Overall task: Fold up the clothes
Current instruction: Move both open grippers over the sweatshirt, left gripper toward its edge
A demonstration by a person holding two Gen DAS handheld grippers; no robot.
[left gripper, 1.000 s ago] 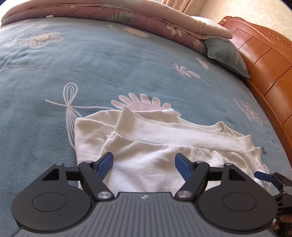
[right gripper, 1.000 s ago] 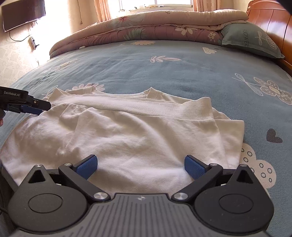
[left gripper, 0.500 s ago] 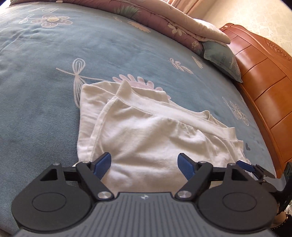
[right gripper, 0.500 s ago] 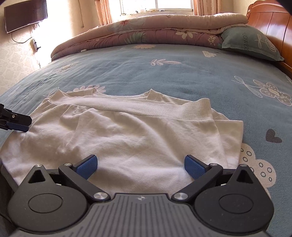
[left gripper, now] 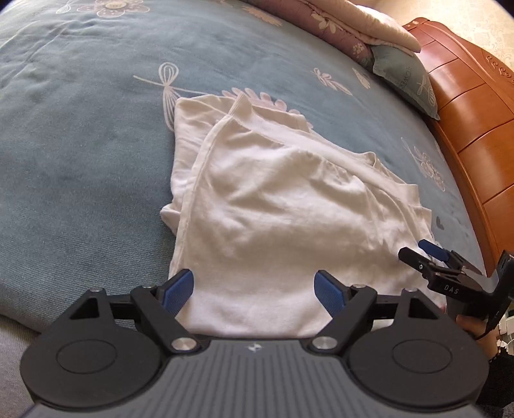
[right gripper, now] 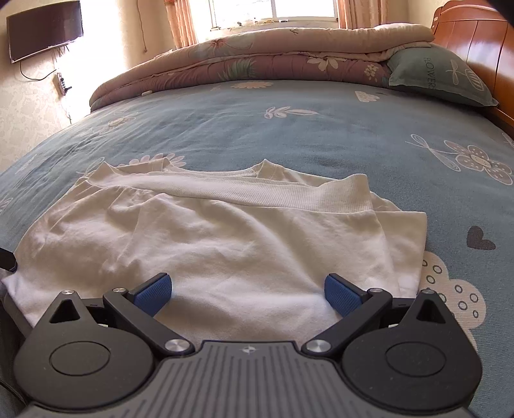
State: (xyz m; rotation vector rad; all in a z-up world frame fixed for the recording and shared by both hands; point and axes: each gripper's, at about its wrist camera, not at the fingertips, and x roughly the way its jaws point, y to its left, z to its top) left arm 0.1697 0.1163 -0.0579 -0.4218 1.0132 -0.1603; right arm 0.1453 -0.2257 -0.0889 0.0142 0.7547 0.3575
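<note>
A white top [left gripper: 289, 209] lies folded on the blue bedspread [left gripper: 80, 144], its ribbed hem band [right gripper: 289, 196] across the far side. My left gripper [left gripper: 253, 286] hovers over the top's near edge, its jaws opening, and the cloth below is not pinched. My right gripper [right gripper: 247, 289] stands open over the same near edge of the top [right gripper: 225, 231], holding nothing. In the left wrist view the right gripper [left gripper: 440, 267] shows at the garment's right corner. Only a dark sliver of the left gripper [right gripper: 6, 260] shows at the right view's left rim.
A folded floral quilt [right gripper: 257, 58] and a green pillow [right gripper: 440, 77] lie at the far end of the bed. A wooden headboard [left gripper: 475, 112] runs along the right. A TV [right gripper: 45, 29] hangs on the left wall. The bed's near edge is under both grippers.
My left gripper has drawn back and leftwards off the garment, sliding almost out of the right wrist view, and its jaws stand a little wider. The right gripper has not moved.
</note>
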